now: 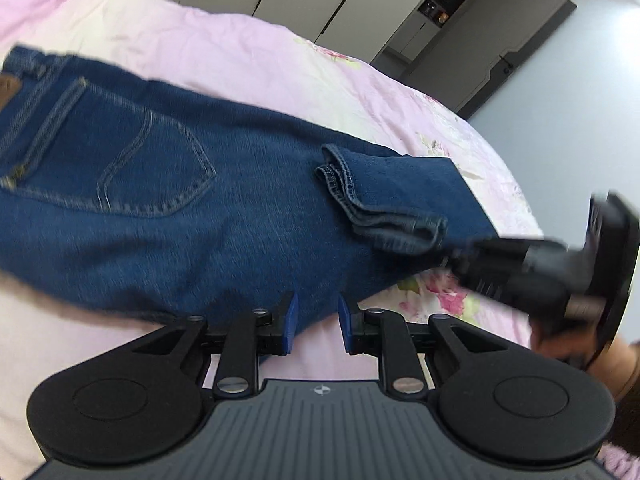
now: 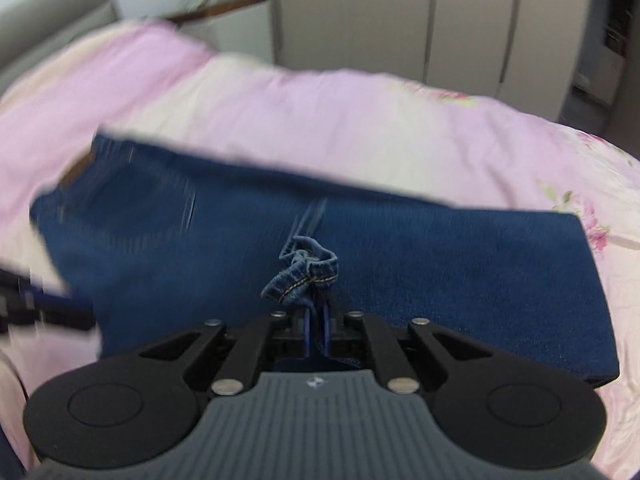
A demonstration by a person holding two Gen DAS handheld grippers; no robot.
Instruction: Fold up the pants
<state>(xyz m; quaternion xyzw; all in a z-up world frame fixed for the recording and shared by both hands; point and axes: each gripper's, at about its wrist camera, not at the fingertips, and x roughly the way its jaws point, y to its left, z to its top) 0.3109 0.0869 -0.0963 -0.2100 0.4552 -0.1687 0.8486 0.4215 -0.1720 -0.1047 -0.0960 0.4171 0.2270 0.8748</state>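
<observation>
Blue jeans [image 1: 168, 184] lie folded on a pink bed, back pocket and waistband at the left, the leg hems [image 1: 384, 216] doubled back over the thigh. My left gripper [image 1: 317, 322] is open and empty just above the jeans' near edge. My right gripper [image 2: 316, 330] is shut on the bunched leg hems [image 2: 306, 276]; it also shows in the left wrist view [image 1: 452, 254] at the hem's near corner. The jeans [image 2: 440, 272] spread wide below it in the right wrist view.
The pink floral bed cover [image 1: 280, 64] extends around the jeans on all sides. Grey wardrobe doors [image 2: 400, 20] stand behind the bed. A hand [image 1: 624, 364] holds the right gripper at the right edge.
</observation>
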